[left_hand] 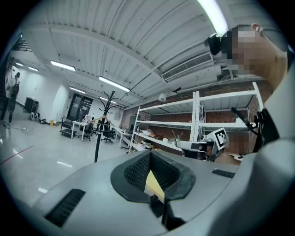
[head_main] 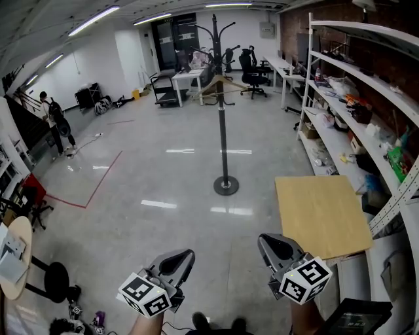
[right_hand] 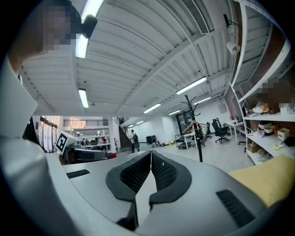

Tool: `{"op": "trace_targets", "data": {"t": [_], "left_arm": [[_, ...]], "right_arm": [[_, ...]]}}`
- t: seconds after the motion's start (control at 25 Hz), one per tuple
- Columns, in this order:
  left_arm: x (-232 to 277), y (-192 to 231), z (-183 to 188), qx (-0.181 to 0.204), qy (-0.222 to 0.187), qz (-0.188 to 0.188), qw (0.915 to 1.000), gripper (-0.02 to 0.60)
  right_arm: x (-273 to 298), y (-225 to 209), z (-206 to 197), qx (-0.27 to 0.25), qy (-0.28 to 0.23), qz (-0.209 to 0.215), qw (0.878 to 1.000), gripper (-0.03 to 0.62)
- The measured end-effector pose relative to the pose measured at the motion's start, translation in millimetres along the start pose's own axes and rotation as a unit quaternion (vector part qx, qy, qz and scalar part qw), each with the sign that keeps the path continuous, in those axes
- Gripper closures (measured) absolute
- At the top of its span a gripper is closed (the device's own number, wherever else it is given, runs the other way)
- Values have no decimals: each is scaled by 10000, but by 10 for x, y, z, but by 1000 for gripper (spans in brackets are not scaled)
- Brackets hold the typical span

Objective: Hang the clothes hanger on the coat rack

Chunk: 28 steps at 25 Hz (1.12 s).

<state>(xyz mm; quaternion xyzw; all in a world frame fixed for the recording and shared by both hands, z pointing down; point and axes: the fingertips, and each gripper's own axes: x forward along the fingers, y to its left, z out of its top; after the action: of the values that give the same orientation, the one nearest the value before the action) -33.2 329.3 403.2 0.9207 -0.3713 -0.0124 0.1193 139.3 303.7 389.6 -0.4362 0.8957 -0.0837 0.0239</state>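
Well beyond both closed hand-held grippers (head_main: 185, 258) (head_main: 267, 243), the hanger (head_main: 232, 83) hangs on the coat rack (head_main: 222, 131).

Bright, even light from ceiling tube lights (head_main: 91, 19). Glare streaks on glossy floor (head_main: 163, 204). Fisheye bending, dark corners.

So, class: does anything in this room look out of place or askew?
Nothing looks spilled or damaged. The wooden hanger on the coat rack seems to hang slightly tilted, one end lower than the other.
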Motion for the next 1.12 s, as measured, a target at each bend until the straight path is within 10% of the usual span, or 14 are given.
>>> {"op": "trace_targets", "data": {"t": [1.12], "left_arm": [[-562, 125, 282, 267, -538, -466, 9971, 581]], "right_arm": [[43, 638, 285, -560, -230, -579, 9965, 588]]}}
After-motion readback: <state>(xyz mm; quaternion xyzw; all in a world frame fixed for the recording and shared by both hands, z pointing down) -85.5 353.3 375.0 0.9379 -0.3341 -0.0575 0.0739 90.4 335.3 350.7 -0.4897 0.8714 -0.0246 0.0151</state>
